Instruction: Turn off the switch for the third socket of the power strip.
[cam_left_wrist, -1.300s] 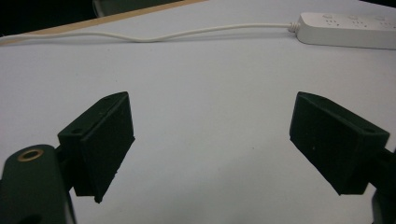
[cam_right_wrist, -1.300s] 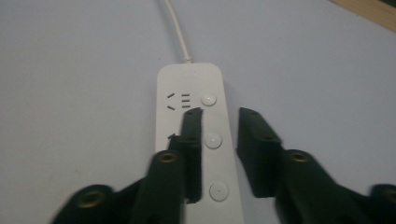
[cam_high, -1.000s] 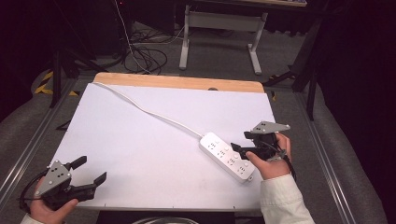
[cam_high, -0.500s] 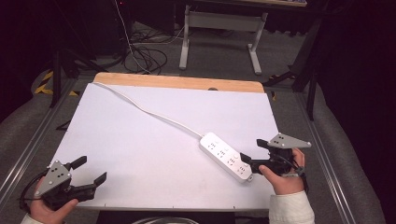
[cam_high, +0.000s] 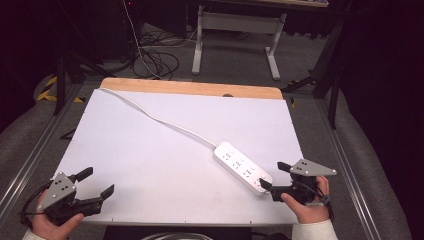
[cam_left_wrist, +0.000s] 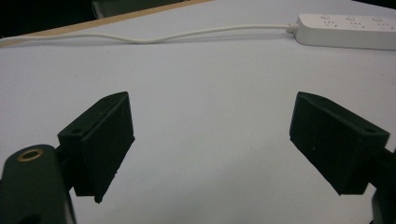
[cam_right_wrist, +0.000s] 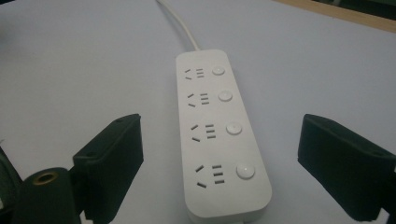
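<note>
While our right tool (cam_high: 272, 180) has just been opening and now sits wide around the near end of the power strip (cam_high: 243, 168) without touching it, our left tool (cam_high: 98, 183) hangs wide over the bench (cam_high: 150, 150) at near left.

Lab: black curtains (cam_high: 385, 75), floor cable tangle (cam_high: 152, 57), white test table (cam_high: 150, 150).
</note>
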